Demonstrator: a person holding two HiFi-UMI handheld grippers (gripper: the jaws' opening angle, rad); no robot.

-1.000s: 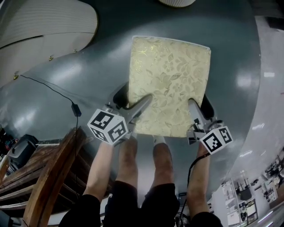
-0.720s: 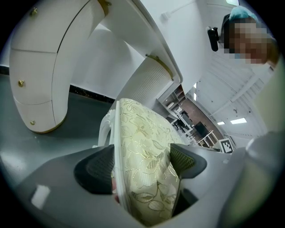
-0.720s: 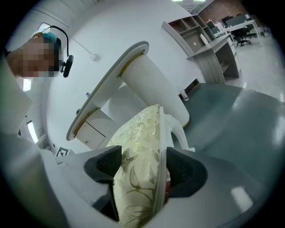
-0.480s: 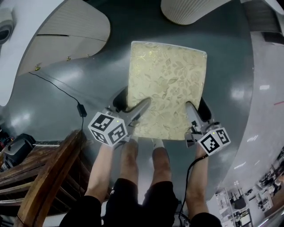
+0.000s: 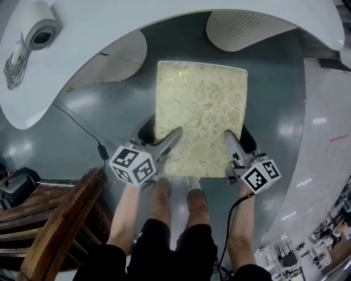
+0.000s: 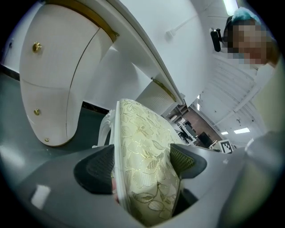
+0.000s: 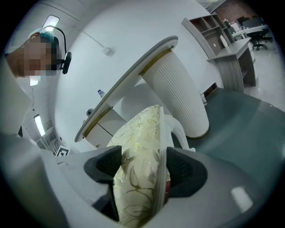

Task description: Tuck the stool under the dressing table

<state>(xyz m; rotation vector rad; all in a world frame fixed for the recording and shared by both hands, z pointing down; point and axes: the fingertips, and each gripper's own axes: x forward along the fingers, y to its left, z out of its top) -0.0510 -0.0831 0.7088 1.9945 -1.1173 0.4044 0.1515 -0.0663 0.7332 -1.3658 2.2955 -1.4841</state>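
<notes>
The stool has a cream seat cushion with a gold leaf pattern and white legs. In the head view it stands on the dark floor just short of the white dressing table, whose top arcs across the upper frame. My left gripper is shut on the stool's near-left seat edge. My right gripper is shut on the near-right seat edge. A ribbed white table pedestal stands beyond the stool on the right, a drawer unit with gold knobs on the left.
A wooden chair stands at the lower left beside me. A black cable with a plug lies on the floor left of the stool. A small white camera sits on the table top. My legs are right behind the stool.
The stool and both grippers have moved forward towards the dressing table. The table top and its pedestals now fill more of the upper head view.
</notes>
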